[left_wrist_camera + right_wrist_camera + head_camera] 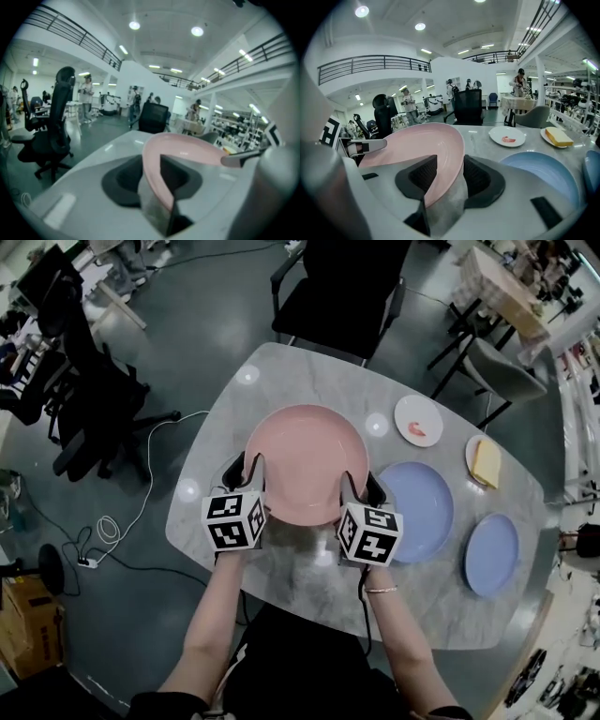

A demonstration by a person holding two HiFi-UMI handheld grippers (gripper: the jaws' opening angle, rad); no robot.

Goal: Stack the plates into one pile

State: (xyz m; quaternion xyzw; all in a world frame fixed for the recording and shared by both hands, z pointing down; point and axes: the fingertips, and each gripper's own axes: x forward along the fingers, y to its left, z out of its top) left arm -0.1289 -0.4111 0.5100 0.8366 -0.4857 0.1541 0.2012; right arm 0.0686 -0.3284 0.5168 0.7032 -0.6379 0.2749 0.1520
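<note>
Over the surface (281,371), my left gripper (246,467) and right gripper (360,486) have jaws clamped on opposite rims of the pink plate (307,463); it looks stiff, glossy, likely slippery and breakable.

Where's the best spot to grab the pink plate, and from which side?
Grip the pink plate by its rim at opposite edges, left gripper from the left, right gripper from the right, as now; it's wide and shallow, so a one-sided grip would likely tip it.

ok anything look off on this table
Nothing spilled or broken; the pink plate is gripped at both sides. Only oddity: the small white plate carries a red scrap and another small plate a yellow block, awkward for stacking.
</note>
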